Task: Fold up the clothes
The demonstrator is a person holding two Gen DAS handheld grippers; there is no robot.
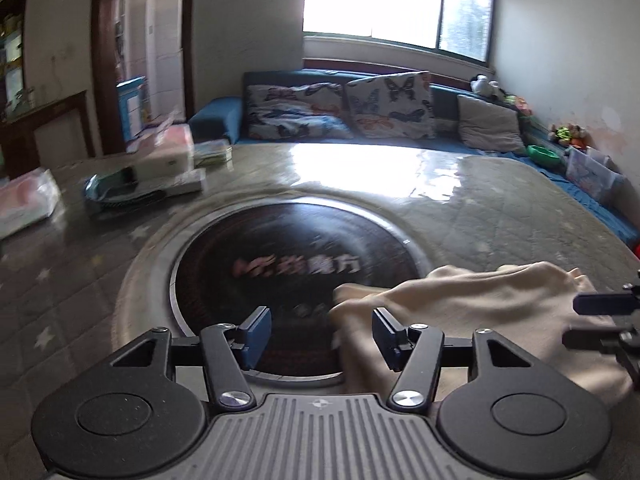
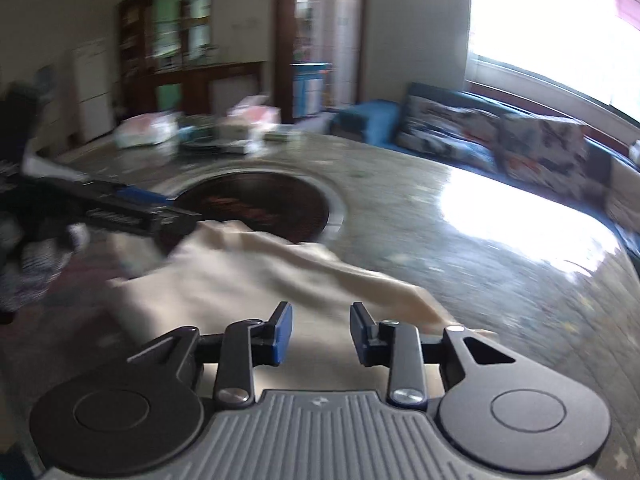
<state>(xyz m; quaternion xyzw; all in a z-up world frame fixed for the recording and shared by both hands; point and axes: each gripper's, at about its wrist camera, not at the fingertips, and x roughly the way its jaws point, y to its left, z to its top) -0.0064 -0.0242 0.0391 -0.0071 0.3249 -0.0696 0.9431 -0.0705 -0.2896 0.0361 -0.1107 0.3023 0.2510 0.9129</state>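
A cream garment (image 1: 472, 312) lies crumpled on the table, partly over the rim of a round dark hotplate (image 1: 288, 264). My left gripper (image 1: 322, 332) stands open over the hotplate's near edge. Its right pad is at the garment's left edge and nothing is between the pads. My right gripper (image 1: 576, 320) pokes in from the right over the cloth. In the right wrist view the garment (image 2: 248, 276) spreads out ahead of my right gripper (image 2: 322, 332), which is open above it without pinching it. My left gripper (image 2: 176, 216) hovers at the cloth's far left corner.
The table (image 1: 460, 208) has a quilted star-pattern cover under a glossy sheet. Tissue packs and boxes (image 1: 160, 160) crowd its far left corner. A blue sofa with butterfly cushions (image 1: 344, 108) runs behind it under a bright window.
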